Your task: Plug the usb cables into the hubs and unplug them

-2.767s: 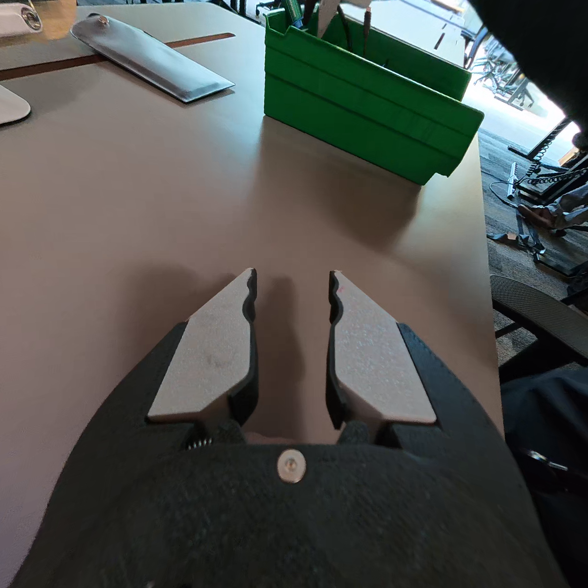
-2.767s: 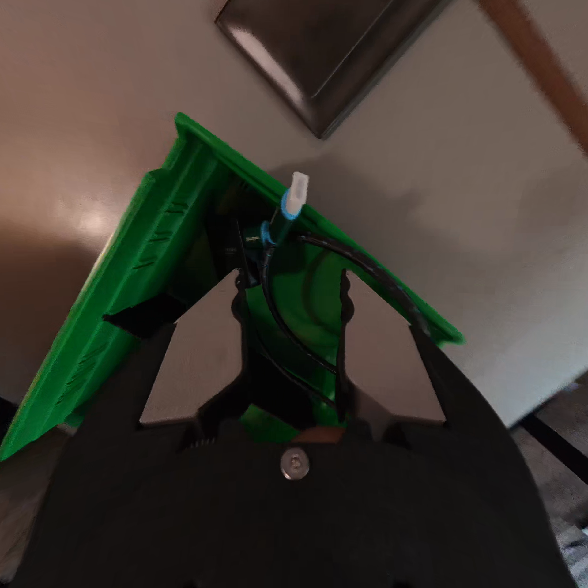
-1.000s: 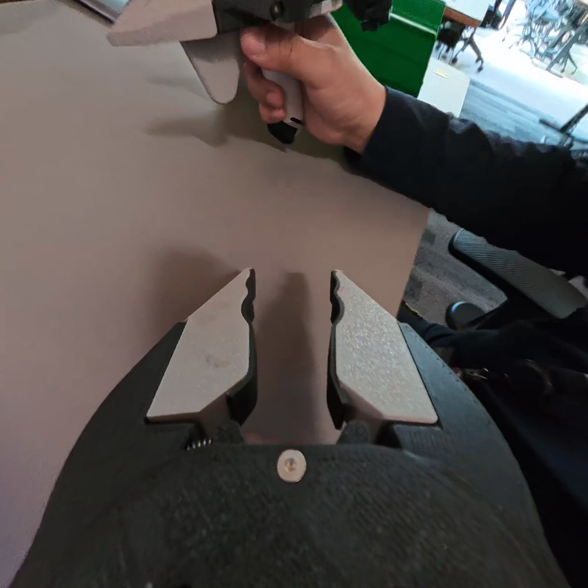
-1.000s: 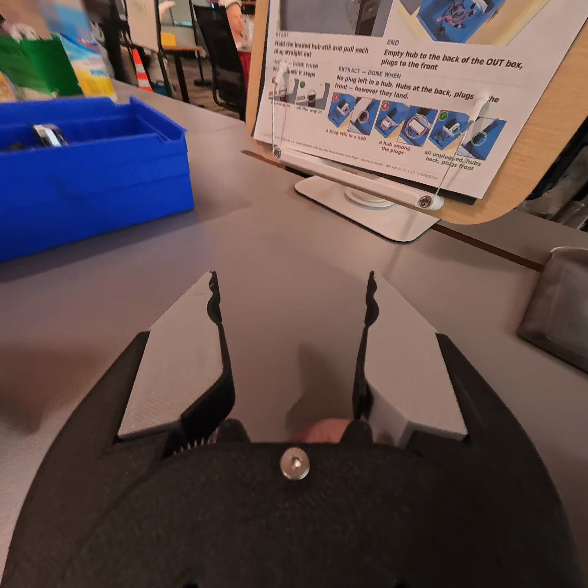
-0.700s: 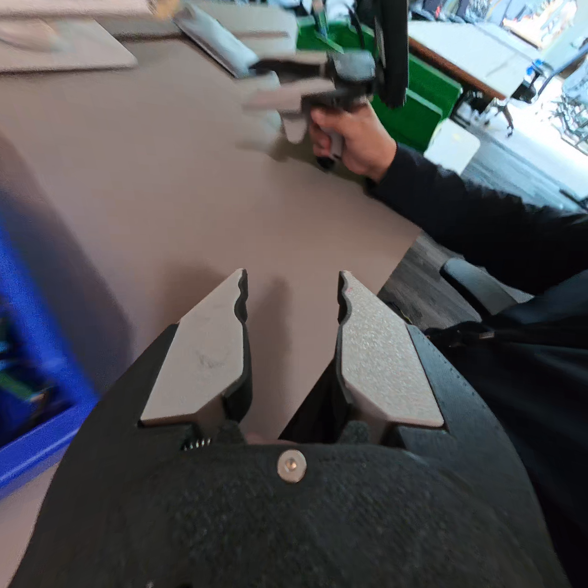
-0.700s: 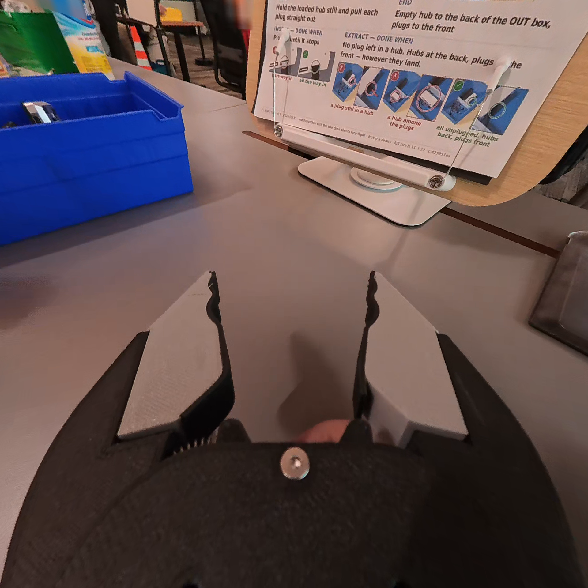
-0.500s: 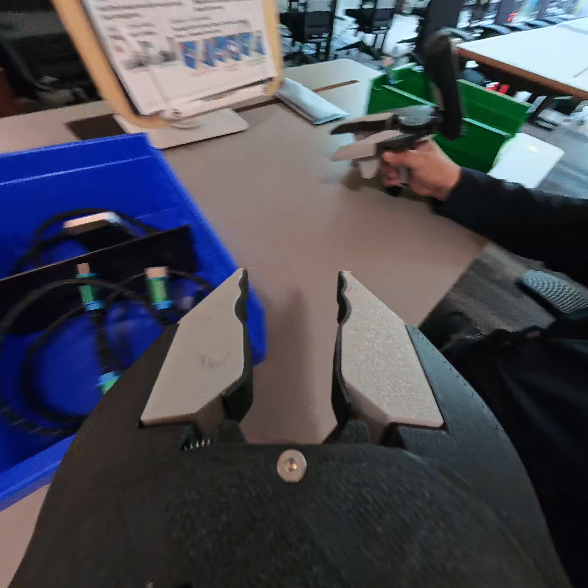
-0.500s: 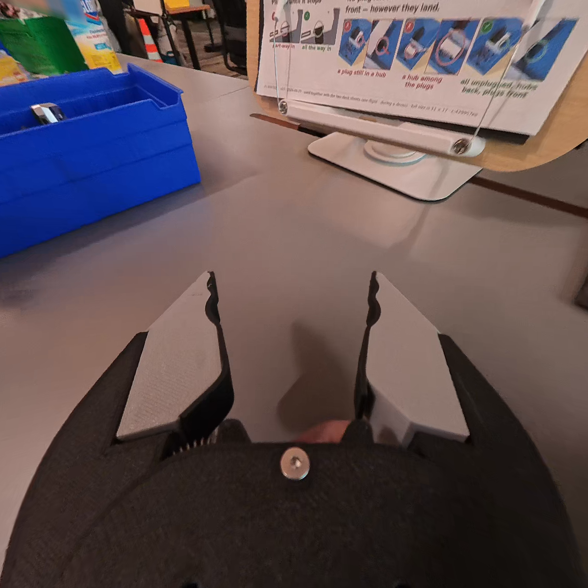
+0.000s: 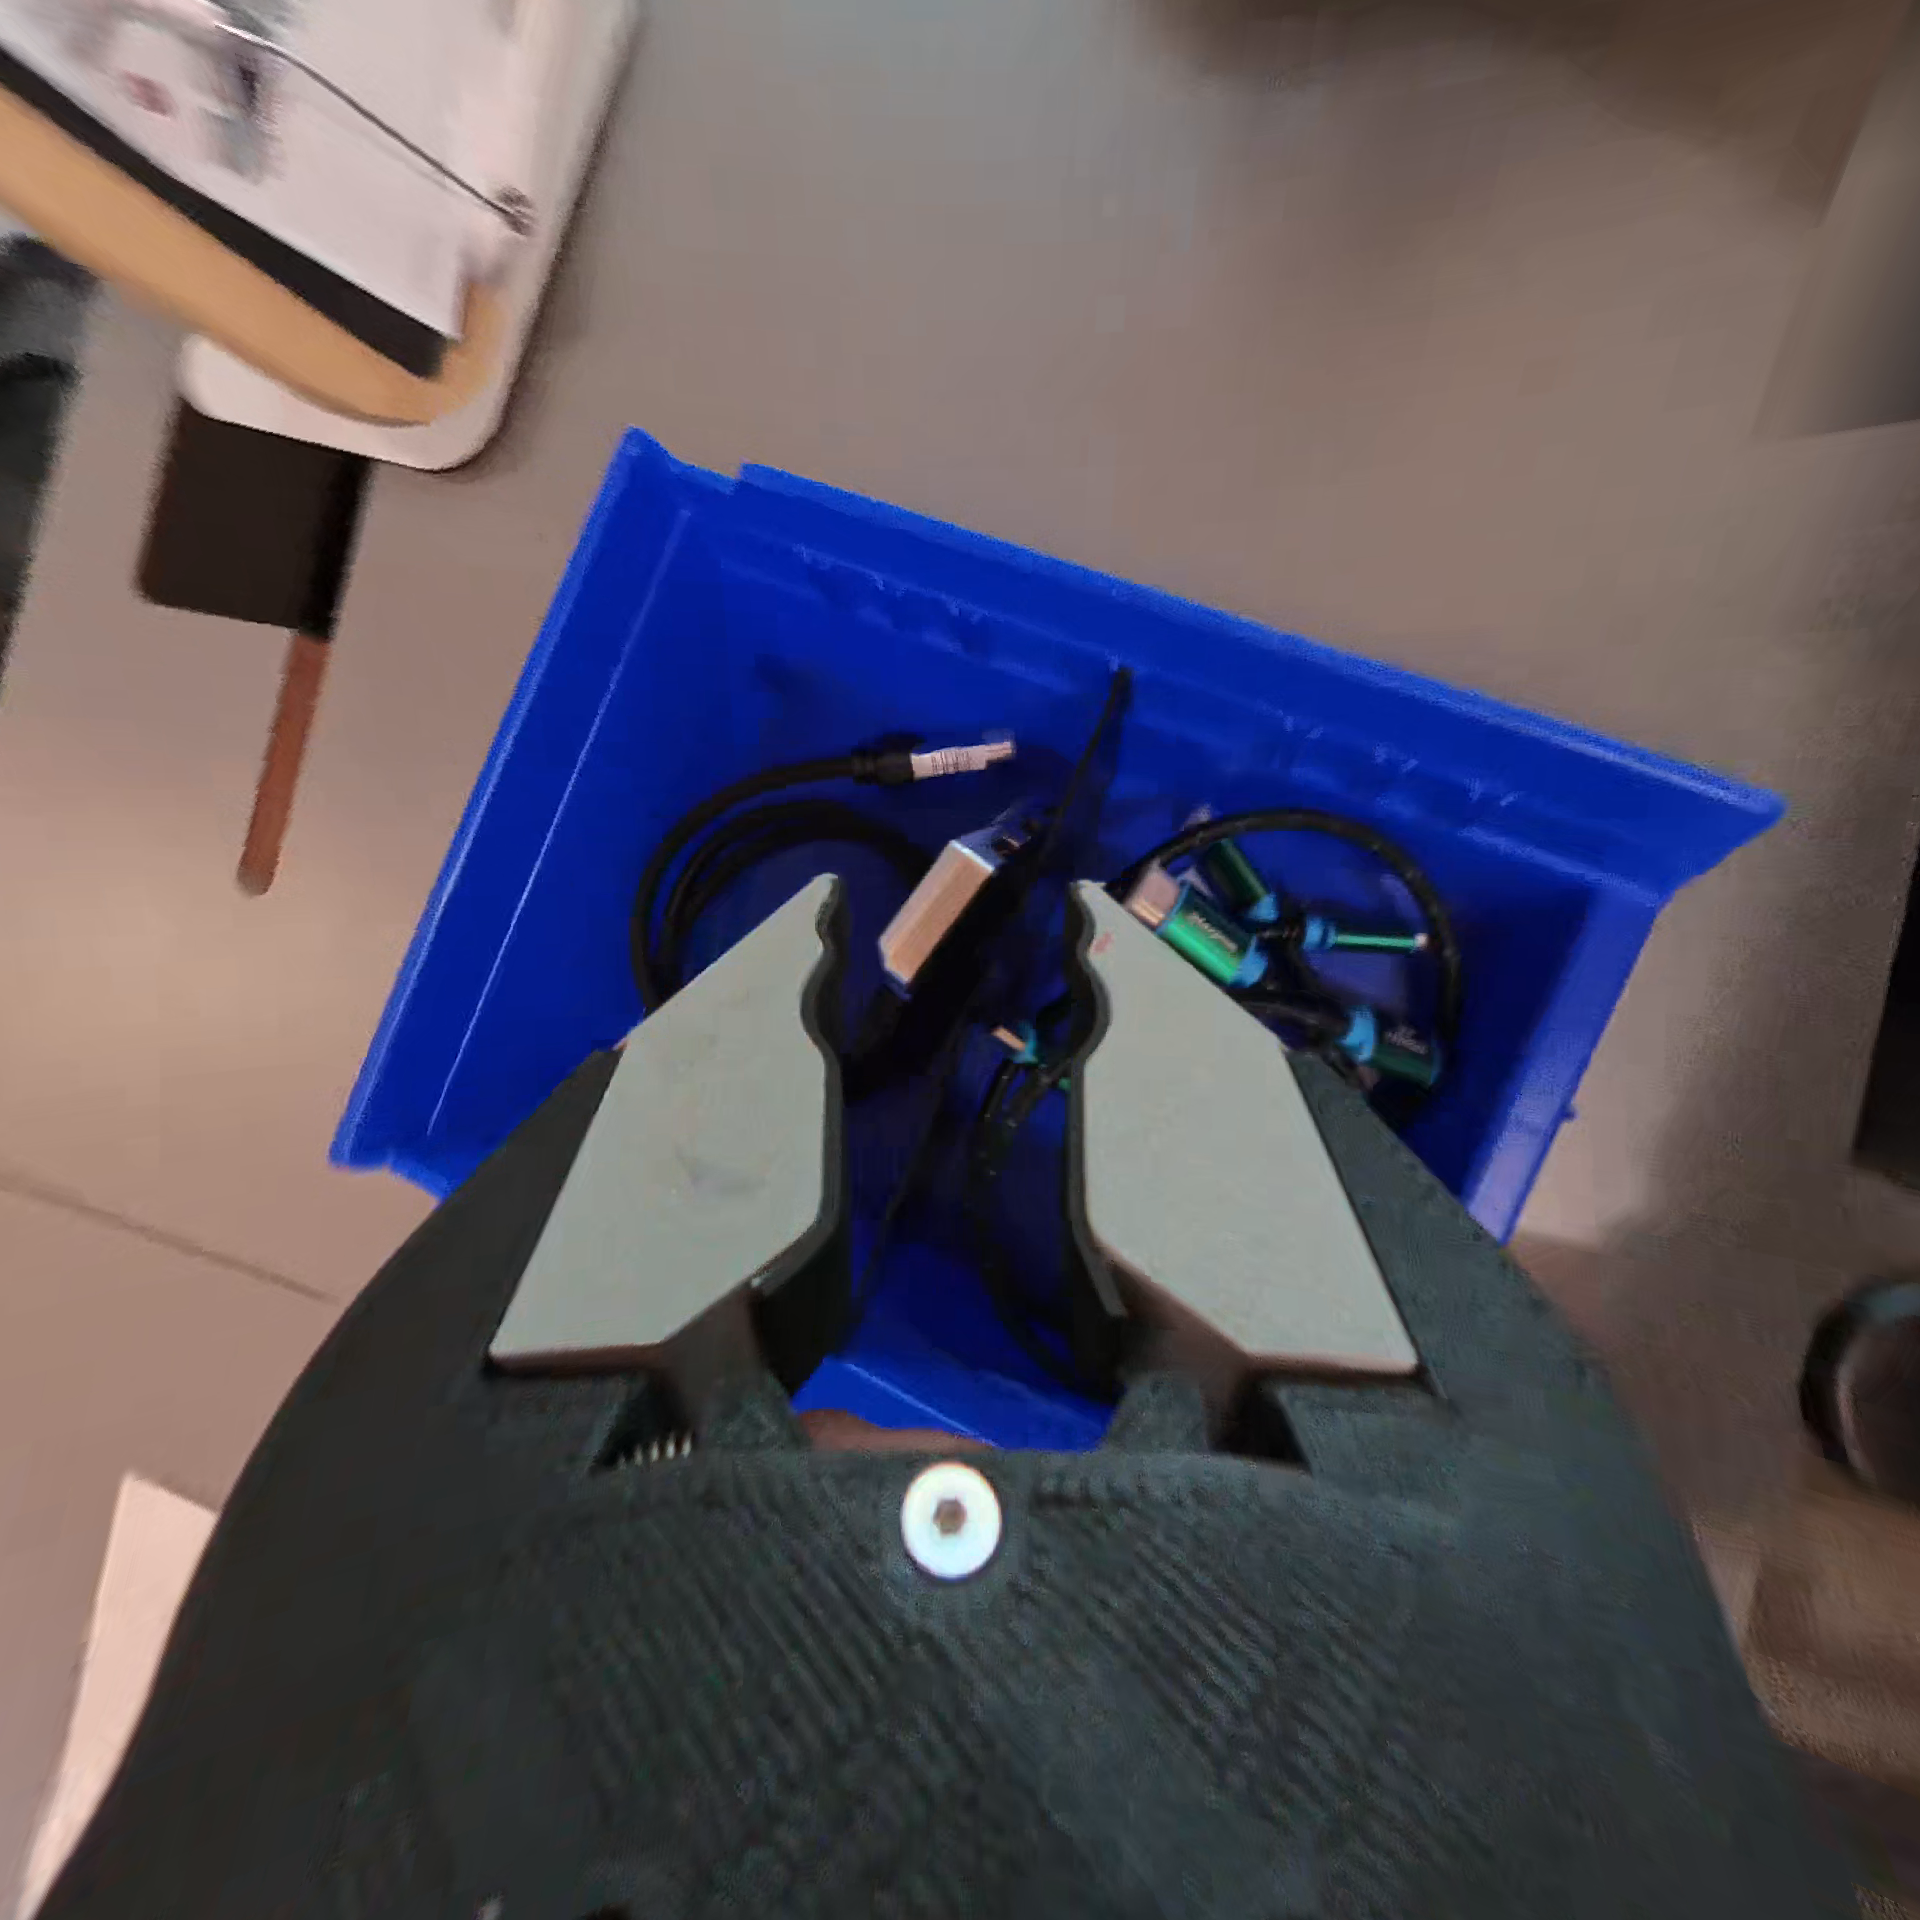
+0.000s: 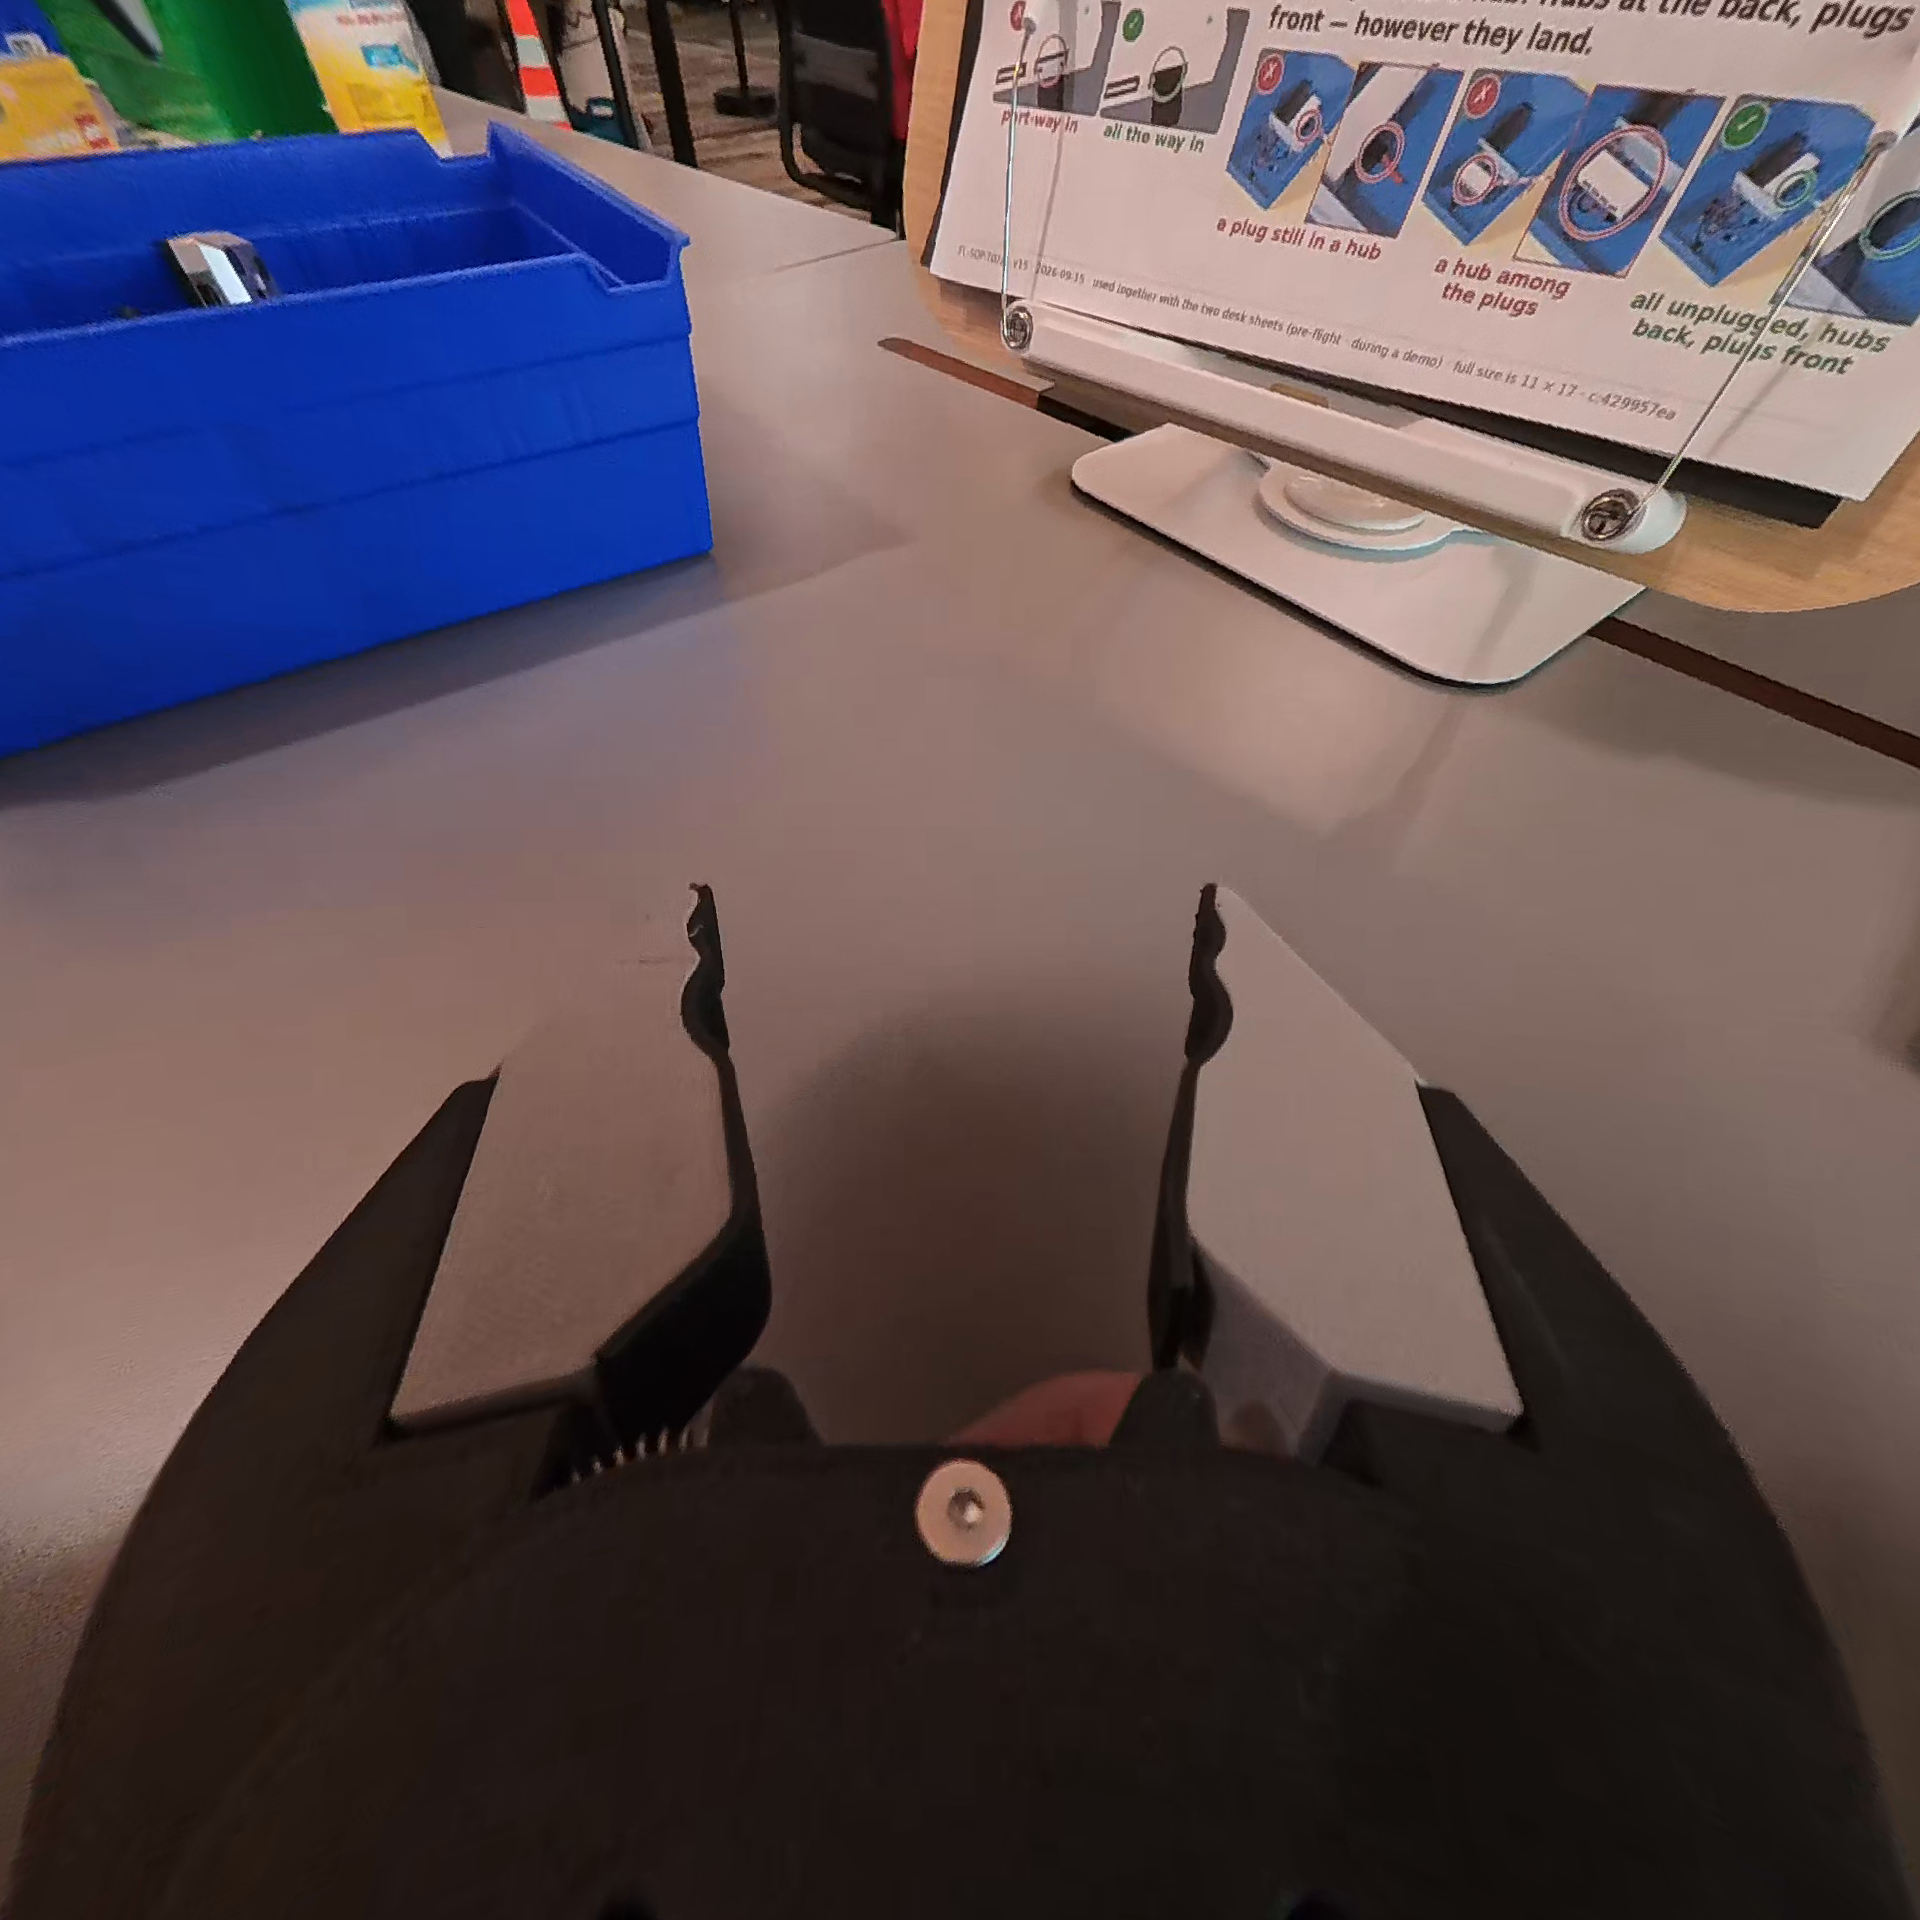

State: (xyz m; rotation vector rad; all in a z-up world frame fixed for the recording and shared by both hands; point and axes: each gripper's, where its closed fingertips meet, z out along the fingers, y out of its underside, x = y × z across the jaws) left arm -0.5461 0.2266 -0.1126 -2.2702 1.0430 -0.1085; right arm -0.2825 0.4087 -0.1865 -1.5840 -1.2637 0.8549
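My left gripper (image 9: 951, 914) is open and empty, held above a blue bin (image 9: 1039, 623) and pointing down into it. A black divider (image 9: 1081, 769) splits the bin. On its left lie a silver hub (image 9: 930, 920) and a coiled black cable (image 9: 727, 821). On its right lie green plugs (image 9: 1205, 935) on black cables. My right gripper (image 10: 951, 925) is open and empty, low over the grey table (image 10: 935, 748). The blue bin also shows in the right wrist view (image 10: 343, 416) at the far left, with the silver hub (image 10: 213, 270) poking up inside.
A wooden board with an instruction sheet on a white stand (image 10: 1403, 520) is ahead of the right gripper; it also shows in the left wrist view (image 9: 312, 239) beyond the bin. A dark slot with a brown strip (image 9: 270, 748) runs across the table. Left tips to right tips: about 35 cm. The right gripper is farther from the silver hub (image 9: 930, 920), some 30 cm, than the left, some 4 cm.
My left gripper has swung left from the table's edge and tipped down over the blue bin. My right gripper has left the green bin and now sits low over the table, facing the stand.
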